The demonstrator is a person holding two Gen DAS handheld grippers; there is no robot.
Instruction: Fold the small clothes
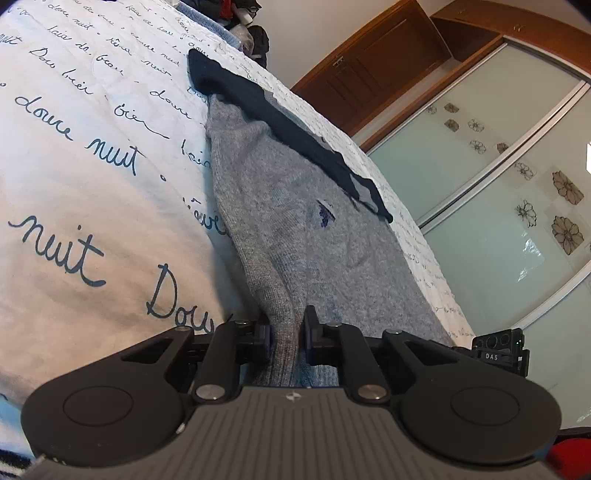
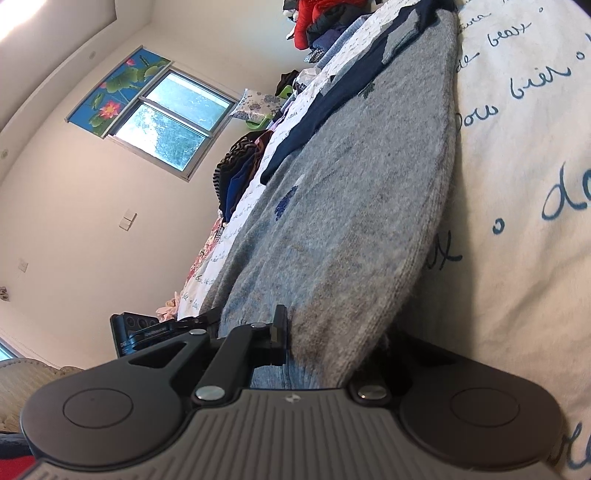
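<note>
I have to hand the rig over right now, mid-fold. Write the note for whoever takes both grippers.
Left gripper: shut on a bunched fold of the grey sweater at its near edge.
Right gripper: shut on the same sweater, also at the near edge; one finger is hidden under the cloth.
The sweater lies stretched out on the bedspread, dark blue collar end far from you.
Done: both near corners gripped.
Left: no fold is made yet. Probably carry the near edge toward the collar, then release.
More clothes wait piled at the far end of the bed.
</note>
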